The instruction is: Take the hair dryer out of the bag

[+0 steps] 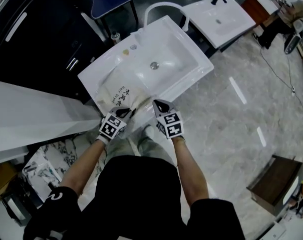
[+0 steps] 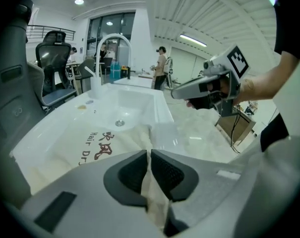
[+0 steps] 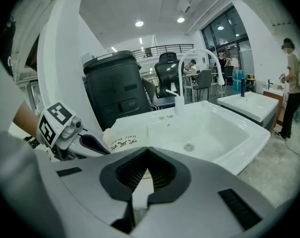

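Bag (image 1: 116, 90), one, on one white sink (image 1: 194, 51), left gripper (image 1: 125, 113) and right gripper (image 1: 159, 104) each pinching its edge

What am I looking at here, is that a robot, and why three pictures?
No robot: a person holds a tool in each hand, the left gripper and the right gripper, each with two grey jaws and a cube of square markers. The head view comes from a camera on the person's head, looking down. The other two come from cameras riding on each gripper, looking along its jaws. On the flat side of a white ceramic sink lies a cream cloth bag printed "Hair Dryer". The left gripper's jaws pinch the bag's near edge, and the right gripper's jaws seem shut on that cloth too. What is inside the bag does not show.
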`<move>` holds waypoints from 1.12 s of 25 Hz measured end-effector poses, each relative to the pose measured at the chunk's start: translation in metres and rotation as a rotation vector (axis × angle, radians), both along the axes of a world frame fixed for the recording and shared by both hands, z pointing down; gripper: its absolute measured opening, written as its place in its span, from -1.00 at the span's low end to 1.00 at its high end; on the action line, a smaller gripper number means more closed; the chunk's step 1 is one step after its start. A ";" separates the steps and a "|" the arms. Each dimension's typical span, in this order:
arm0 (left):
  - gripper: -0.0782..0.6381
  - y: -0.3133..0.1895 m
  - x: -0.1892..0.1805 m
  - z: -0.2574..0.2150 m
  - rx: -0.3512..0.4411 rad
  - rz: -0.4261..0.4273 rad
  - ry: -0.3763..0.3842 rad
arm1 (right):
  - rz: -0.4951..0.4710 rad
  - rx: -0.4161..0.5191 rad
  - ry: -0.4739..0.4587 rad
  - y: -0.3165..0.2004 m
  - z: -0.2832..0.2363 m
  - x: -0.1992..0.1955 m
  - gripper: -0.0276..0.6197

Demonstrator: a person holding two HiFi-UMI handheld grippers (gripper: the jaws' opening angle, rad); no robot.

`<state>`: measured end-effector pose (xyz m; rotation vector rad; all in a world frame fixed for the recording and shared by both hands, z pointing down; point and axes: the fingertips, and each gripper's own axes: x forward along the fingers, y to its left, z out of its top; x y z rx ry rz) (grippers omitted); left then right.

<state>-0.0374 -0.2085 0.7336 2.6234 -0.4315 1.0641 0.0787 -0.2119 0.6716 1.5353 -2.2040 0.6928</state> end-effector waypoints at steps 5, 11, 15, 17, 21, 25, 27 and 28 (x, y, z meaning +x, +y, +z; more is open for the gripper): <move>-0.71 -0.052 -0.002 -0.047 0.051 -0.130 0.096 | -0.011 0.016 -0.001 -0.006 -0.012 0.000 -0.93; -0.71 -0.088 -0.018 -0.060 0.093 -0.195 0.096 | -0.046 0.020 -0.007 -0.017 -0.019 -0.015 -0.93; -0.71 -0.085 -0.024 -0.055 0.092 -0.147 0.092 | -0.090 -0.013 -0.023 -0.022 -0.007 -0.038 -0.92; -0.71 -0.087 -0.029 -0.053 0.087 -0.140 0.093 | -0.104 -0.024 -0.033 -0.028 0.001 -0.051 -0.92; -0.71 -0.095 -0.037 -0.054 0.063 -0.121 0.128 | -0.142 -0.064 -0.064 -0.040 0.023 -0.083 -0.92; -0.71 -0.102 -0.044 -0.056 -0.010 -0.112 0.203 | -0.177 -0.144 -0.074 -0.058 0.055 -0.117 -0.57; -0.72 -0.110 -0.049 -0.058 -0.046 -0.134 0.242 | -0.180 -0.176 -0.075 -0.067 0.067 -0.131 -0.50; -0.73 -0.117 -0.053 -0.058 -0.052 -0.150 0.255 | -0.181 -0.188 -0.075 -0.071 0.072 -0.138 -0.49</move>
